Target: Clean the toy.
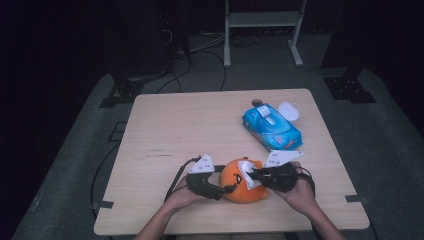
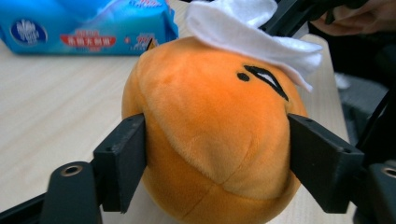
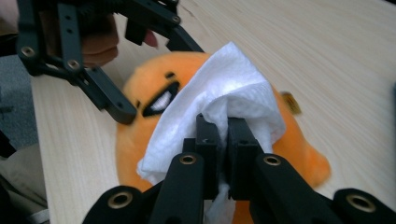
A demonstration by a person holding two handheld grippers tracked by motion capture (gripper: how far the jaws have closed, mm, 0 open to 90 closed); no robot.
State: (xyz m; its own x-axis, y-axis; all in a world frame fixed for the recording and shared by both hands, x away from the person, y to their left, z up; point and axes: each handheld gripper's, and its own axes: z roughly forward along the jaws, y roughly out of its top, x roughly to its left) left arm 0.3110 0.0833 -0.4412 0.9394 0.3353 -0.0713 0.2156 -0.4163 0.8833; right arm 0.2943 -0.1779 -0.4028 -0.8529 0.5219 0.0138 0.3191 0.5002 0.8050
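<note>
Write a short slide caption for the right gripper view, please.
Right gripper presses a white tissue onto the orange plush toy.

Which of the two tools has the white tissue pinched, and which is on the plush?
The right tool pinches the white tissue, jaws closed. The left tool stands wider, straddling the orange plush.

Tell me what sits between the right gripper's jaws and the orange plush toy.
A white tissue: the right gripper pinches it and lays it against the orange plush toy, clearest in the right gripper view.
</note>
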